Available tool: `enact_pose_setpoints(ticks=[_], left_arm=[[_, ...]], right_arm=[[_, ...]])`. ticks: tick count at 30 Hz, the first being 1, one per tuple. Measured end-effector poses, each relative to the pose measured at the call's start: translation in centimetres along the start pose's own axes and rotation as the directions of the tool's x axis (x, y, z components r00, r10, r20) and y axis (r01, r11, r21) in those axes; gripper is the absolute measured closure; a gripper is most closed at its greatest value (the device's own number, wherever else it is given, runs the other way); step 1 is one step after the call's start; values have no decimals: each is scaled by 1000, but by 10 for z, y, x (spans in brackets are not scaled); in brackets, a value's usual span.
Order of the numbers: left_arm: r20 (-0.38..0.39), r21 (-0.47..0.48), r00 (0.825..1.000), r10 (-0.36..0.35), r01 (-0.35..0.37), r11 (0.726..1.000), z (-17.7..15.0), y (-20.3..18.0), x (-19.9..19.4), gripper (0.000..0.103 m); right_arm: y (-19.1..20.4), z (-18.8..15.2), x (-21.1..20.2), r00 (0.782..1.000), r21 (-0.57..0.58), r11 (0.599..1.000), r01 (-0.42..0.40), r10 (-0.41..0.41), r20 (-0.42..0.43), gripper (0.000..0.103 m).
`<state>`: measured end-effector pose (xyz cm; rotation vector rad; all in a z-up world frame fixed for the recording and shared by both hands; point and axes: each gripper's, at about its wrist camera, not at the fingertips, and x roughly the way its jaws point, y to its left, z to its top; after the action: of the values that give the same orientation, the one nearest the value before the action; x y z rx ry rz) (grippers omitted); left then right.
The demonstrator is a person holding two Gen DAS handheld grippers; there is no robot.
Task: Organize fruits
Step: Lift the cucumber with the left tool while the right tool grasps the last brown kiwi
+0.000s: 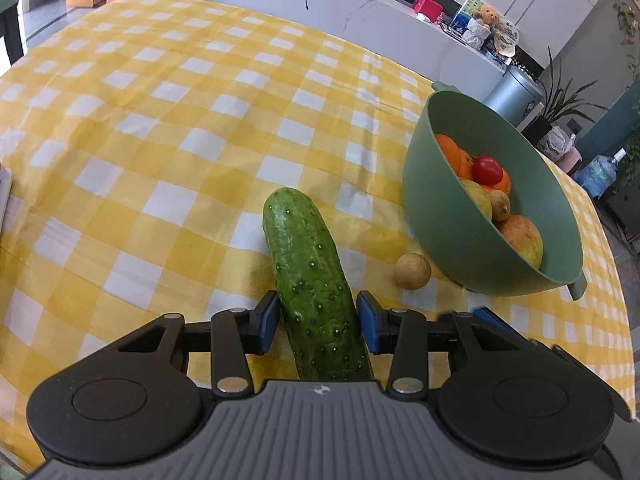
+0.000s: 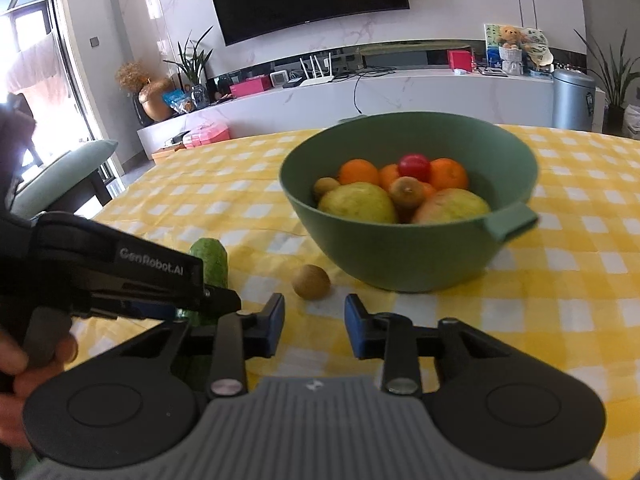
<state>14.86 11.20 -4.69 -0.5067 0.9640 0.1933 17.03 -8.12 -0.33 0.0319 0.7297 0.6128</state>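
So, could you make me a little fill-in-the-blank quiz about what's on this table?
1. The left gripper grips a ____.
2. The oranges lie in a ____ bowl.
3. The right gripper holds ____.
4. The tablecloth is checked white and ____.
Missing words: cucumber; green; nothing; yellow.

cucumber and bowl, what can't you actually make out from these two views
- Cucumber: its near end is hidden under the left gripper body in the left wrist view; in the right wrist view that gripper covers its middle.
- Whether the pads press on the cucumber: too close to tell.
- Green bowl: fruit lower in the pile is hidden by the top layer and bowl wall, both views.
- Right gripper: nothing between its fingers.
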Motion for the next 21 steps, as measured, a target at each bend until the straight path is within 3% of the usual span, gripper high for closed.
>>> enact_pose_setpoints(ticks=[18, 21], left_arm=[[14, -48, 1000, -5, 6, 999, -2, 6, -2, 54], [11, -39, 1000, 6, -5, 999, -3, 4, -2, 50]], right_arm=[[12, 0, 51, 997, -8, 997, 71, -71, 3, 71], [15, 0, 52, 997, -32, 997, 77, -77, 12, 76]])
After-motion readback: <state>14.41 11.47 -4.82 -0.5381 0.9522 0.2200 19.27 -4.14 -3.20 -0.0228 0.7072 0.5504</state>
